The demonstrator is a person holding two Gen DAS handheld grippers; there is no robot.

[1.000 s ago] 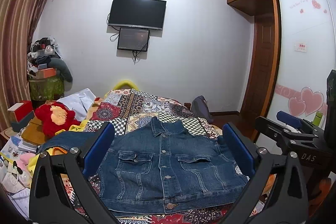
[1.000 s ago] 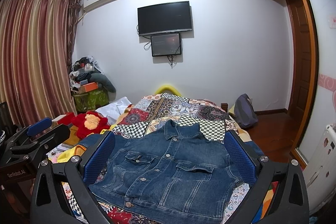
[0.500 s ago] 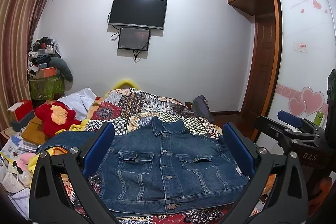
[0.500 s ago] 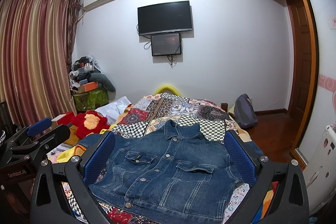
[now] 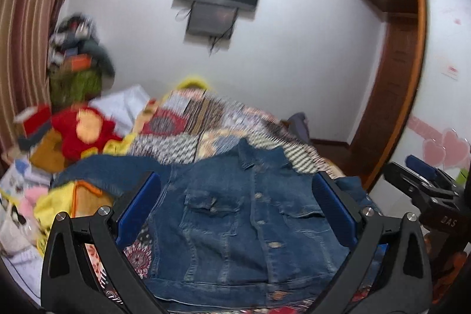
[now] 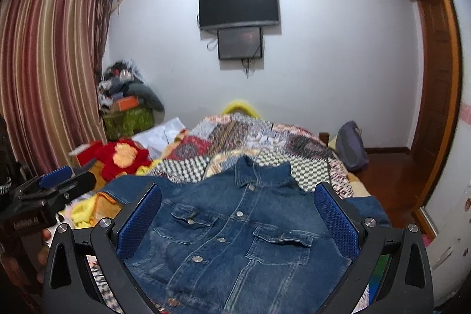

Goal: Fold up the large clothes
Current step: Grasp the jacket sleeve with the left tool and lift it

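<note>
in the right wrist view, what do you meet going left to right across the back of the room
striped curtain → pile of clutter → wall tv → grey backpack → wooden door

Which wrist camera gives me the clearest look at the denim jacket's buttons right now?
The right wrist view: the denim jacket is sharp there, with its metal buttons distinct down the placket. The left wrist view shows the same jacket spread on the bed, but motion blur smears the buttons.
</note>
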